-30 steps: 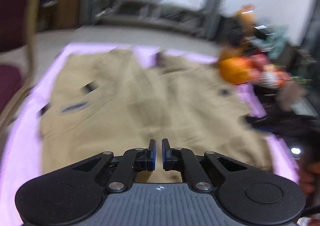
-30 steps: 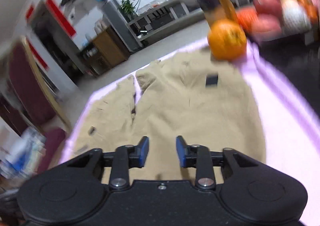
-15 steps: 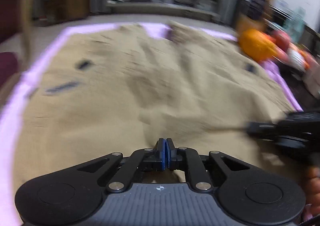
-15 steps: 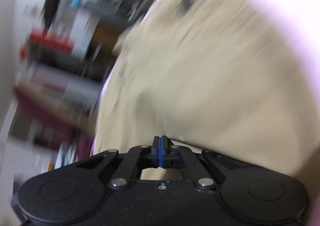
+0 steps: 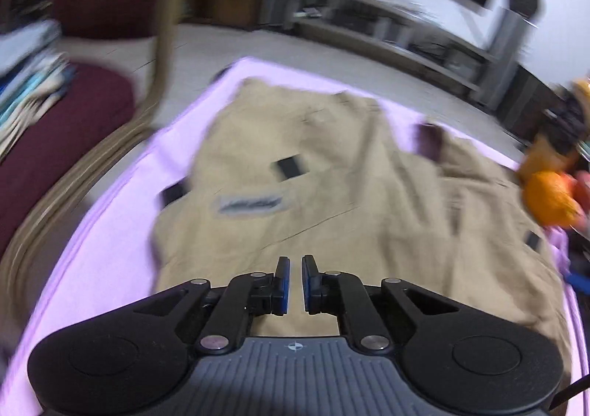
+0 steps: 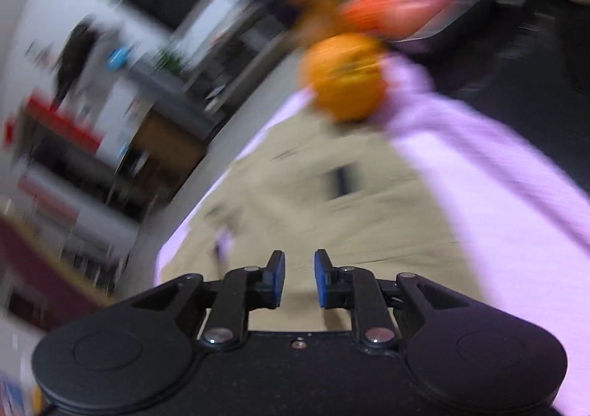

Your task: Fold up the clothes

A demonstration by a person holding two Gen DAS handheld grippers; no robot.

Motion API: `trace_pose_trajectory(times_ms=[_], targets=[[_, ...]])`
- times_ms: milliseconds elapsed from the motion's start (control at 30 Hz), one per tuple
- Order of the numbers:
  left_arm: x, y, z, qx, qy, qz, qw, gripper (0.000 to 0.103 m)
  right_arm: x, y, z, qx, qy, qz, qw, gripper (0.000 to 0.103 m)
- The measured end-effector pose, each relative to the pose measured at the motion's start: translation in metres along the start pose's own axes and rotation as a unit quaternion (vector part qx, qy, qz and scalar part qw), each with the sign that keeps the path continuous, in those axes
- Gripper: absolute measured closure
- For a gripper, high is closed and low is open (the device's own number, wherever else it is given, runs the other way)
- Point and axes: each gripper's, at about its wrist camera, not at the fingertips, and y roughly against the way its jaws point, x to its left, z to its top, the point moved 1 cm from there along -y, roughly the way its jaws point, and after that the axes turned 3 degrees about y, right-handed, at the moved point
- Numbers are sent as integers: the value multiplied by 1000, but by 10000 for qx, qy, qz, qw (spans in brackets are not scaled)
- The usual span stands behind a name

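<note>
Tan trousers lie spread flat on a pink cloth, with dark tags and a grey label on the fabric. My left gripper hovers over the near edge of the trousers, its fingers a small gap apart and nothing between them. In the right wrist view the same tan trousers lie ahead, blurred. My right gripper is open above their near part and holds nothing.
An orange ball and other coloured toys sit at the right edge of the cloth; the orange ball also shows in the right wrist view. A dark red chair stands to the left. Shelving and a screen line the far wall.
Both grippers were shut half a second ago and are now open. Both have lifted back from the fabric, and the trousers lie released on the cloth.
</note>
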Motion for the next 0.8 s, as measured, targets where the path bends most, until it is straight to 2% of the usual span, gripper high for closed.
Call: trace_pose_trajectory(times_ms=[100, 167, 233, 267, 300, 333, 400, 500, 533, 633, 700, 767, 800], targets=[[-16, -16, 11, 183, -642, -117, 9977, 85, 56, -35, -6, 716, 827, 287, 9936, 73], [-20, -26, 21, 299, -910, -97, 9953, 83, 87, -59, -11, 1078, 1326, 348, 9847, 73], [-5, -28, 41, 185, -769, -66, 9968, 82, 98, -80, -2, 1106, 1493, 230, 9823, 73], [7, -27, 54, 102, -601, -67, 9981, 77, 104, -91, 2, 1120, 1576, 172, 9810, 73], [23, -30, 67, 64, -369, -22, 9993, 59, 109, -102, 7, 1134, 1659, 113, 9795, 69], [38, -34, 79, 31, -129, 28, 9999, 50, 115, -112, 11, 1147, 1741, 54, 9780, 59], [73, -53, 98, 146, 428, 118, 9989, 47, 126, -134, 20, 1174, 1906, -63, 9746, 46], [112, -95, 109, 562, 1126, 211, 9918, 48, 143, -166, 33, 1213, 2152, -240, 9687, 46], [118, -107, 110, 633, 1146, 251, 9911, 48, 148, -177, 37, 1226, 2234, -298, 9665, 49], [111, -128, 113, 540, 613, 346, 9961, 47, 164, -206, 46, 1202, 2508, -458, 9595, 56], [100, -133, 115, 420, 143, 233, 9987, 47, 170, -213, 42, 986, 2786, -511, 9540, 56], [92, -138, 114, 283, -81, 189, 9994, 51, 176, -220, 37, 769, 3060, -564, 9472, 56], [89, -140, 112, 192, -180, 211, 9994, 66, 179, -224, 35, 660, 3196, -589, 9434, 56]])
